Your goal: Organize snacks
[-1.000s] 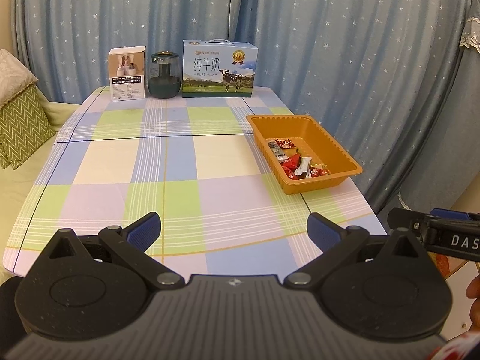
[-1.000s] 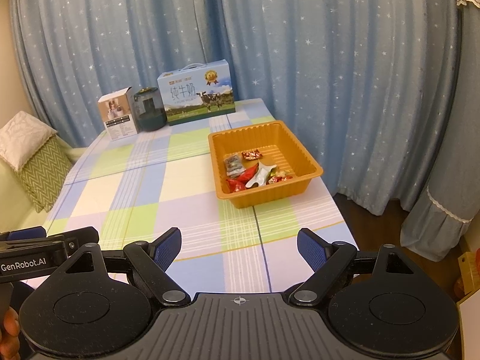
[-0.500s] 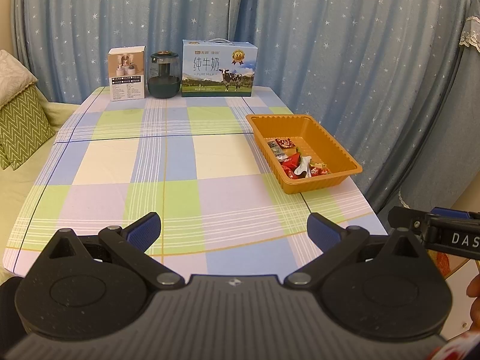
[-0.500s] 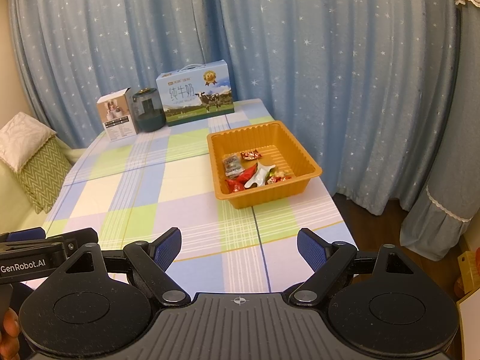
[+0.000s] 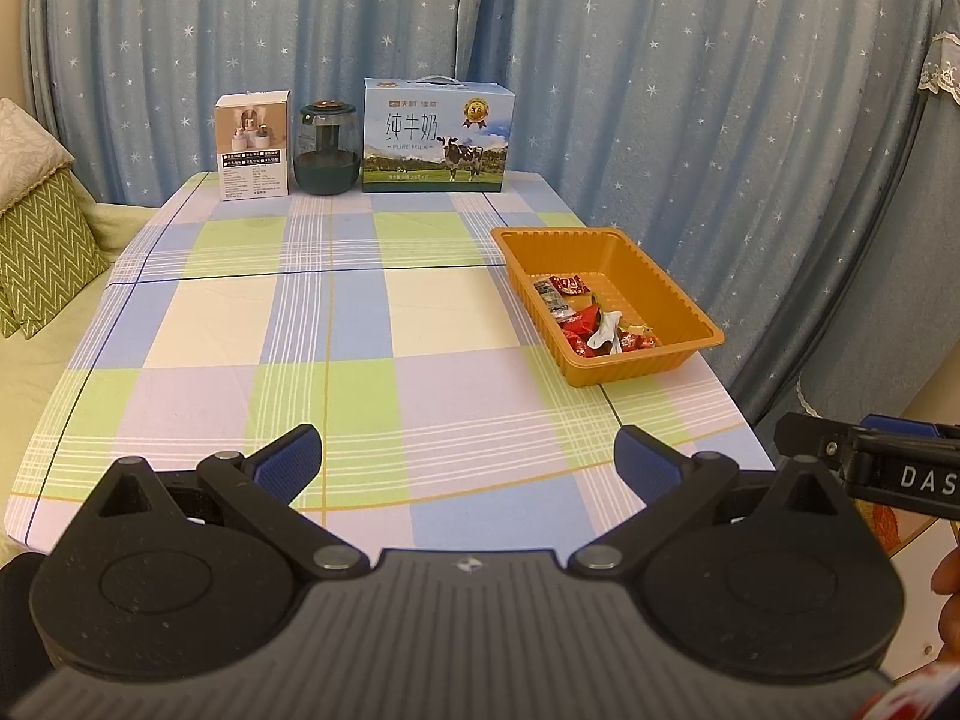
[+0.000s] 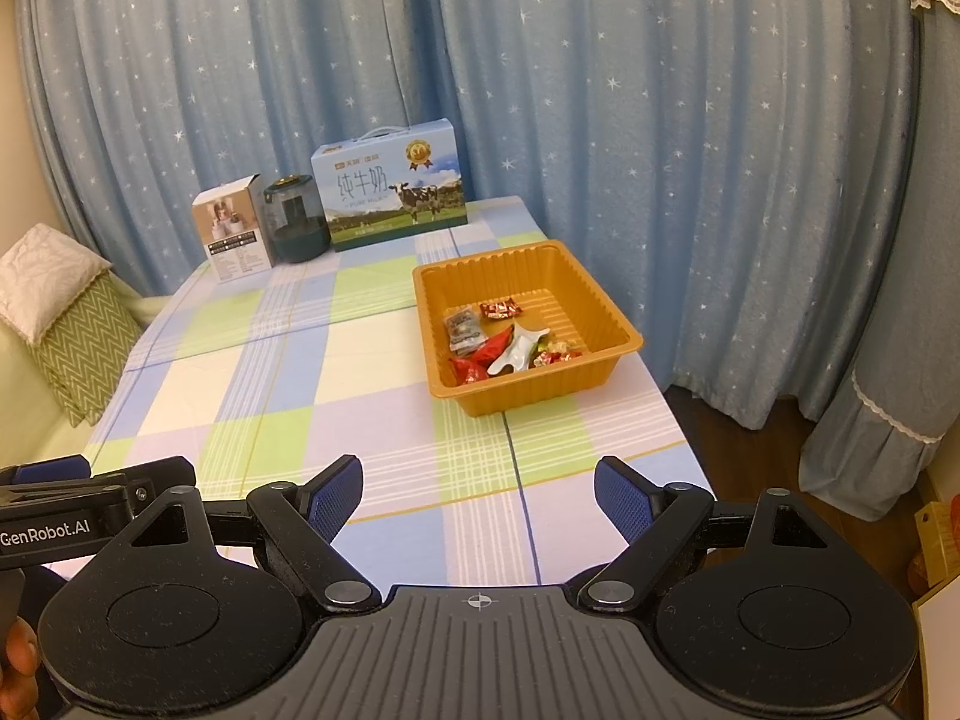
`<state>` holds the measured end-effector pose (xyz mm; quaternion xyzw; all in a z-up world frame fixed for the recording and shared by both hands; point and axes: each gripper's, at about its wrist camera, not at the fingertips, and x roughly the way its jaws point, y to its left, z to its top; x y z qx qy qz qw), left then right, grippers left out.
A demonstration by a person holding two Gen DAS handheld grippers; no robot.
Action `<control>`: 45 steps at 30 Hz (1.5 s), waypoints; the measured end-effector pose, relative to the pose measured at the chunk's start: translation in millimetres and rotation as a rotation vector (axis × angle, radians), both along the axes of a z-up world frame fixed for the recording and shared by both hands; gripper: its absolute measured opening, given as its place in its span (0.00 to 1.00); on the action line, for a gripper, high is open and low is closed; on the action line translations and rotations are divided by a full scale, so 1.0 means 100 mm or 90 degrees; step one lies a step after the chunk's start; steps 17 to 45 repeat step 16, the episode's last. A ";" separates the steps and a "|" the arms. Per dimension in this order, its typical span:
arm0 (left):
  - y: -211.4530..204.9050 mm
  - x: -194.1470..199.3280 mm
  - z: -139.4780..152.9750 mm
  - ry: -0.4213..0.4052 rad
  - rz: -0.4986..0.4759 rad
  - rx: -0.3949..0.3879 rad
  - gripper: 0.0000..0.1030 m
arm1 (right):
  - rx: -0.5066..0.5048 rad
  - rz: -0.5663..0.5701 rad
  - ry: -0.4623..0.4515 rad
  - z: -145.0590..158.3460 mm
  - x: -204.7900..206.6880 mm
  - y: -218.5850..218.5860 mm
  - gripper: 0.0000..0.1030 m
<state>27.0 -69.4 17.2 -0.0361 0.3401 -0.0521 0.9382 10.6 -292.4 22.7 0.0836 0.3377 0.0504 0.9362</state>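
Hovering over the near edge of the table point(image 5: 336, 330), both of them: left gripper point(image 5: 465, 459) with its blue pads spread wide apart and gripping nothing, right gripper point(image 6: 477, 495) doing the same, jaws fully apart and nothing between them. Sitting side by side, too, with the right gripper poking into the left wrist view at the far right edge and the left one peeking into the right wrist view at the lower left.

Moving further out: lots of bare checked tablecloth in pastel green, blue, lilac and cream. Then, over by the right-hand edge of the table, sitting flat, an orange tray point(image 5: 654, 276) point(image 6: 612, 309). Lying inside it, bunched toward its near end, the snacks point(image 5: 591, 324) point(image 6: 501, 342): several red wrappers, a greyish packet, a white one across the middle, a couple of small mixed-colour ones. Well apart from both grippers.

Lining the far edge of the table, left to right: a small white box point(image 5: 253, 145) point(image 6: 233, 235), a dark round jar point(image 5: 327, 150) point(image 6: 295, 219) just beside it, and a milk carton point(image 5: 437, 135) point(image 6: 390, 186) with a cow on it and a carry handle on top. Hanging behind all that, blue star-print curtains point(image 5: 660, 90). Off to the left, resting beside the table, a green zigzag cushion point(image 5: 42, 252) point(image 6: 84, 330).
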 end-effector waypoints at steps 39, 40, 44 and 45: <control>-0.02 0.01 0.00 -0.012 -0.003 -0.005 1.00 | 0.001 0.000 -0.001 0.00 0.00 -0.03 0.82; -0.02 0.01 0.00 -0.012 -0.003 -0.005 1.00 | 0.001 0.000 -0.001 0.00 0.00 -0.03 0.82; -0.02 0.01 0.00 -0.012 -0.003 -0.005 1.00 | 0.001 0.000 -0.001 0.00 0.00 -0.03 0.82; -0.02 0.01 0.00 -0.012 -0.003 -0.005 1.00 | 0.001 0.000 -0.001 0.00 0.00 -0.03 0.82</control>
